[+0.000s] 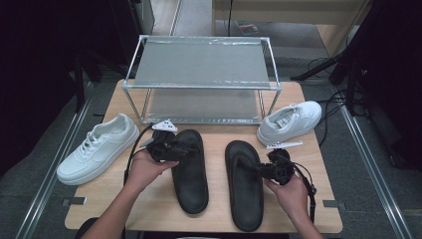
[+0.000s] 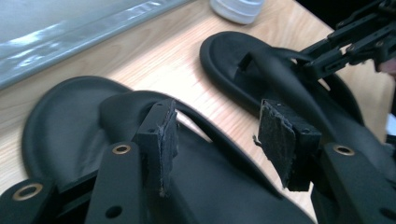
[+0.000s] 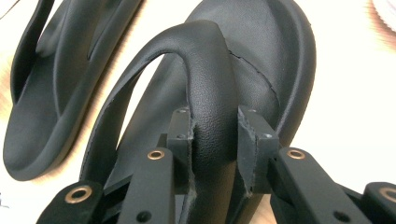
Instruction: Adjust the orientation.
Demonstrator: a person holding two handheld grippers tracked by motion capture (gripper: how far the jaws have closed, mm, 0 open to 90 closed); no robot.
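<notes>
Two black sandals lie side by side mid-counter [image 1: 209, 219], bare wood between them: right hand-held gripper [image 3: 215, 140] clamped on the right sandal [image 1: 244, 185] strap, left hand-held gripper [image 2: 215, 140] apart over the left sandal [image 1: 190, 172] strap.

Light wood table [image 1: 308, 204] with a metal-frame shelf rack [image 1: 201, 82] at the back, a white sneaker [image 1: 98, 148] on each side [image 1: 290, 121], and two black flip-flops [image 1: 190, 172] [image 1: 244, 184] lying side by side up front.
</notes>
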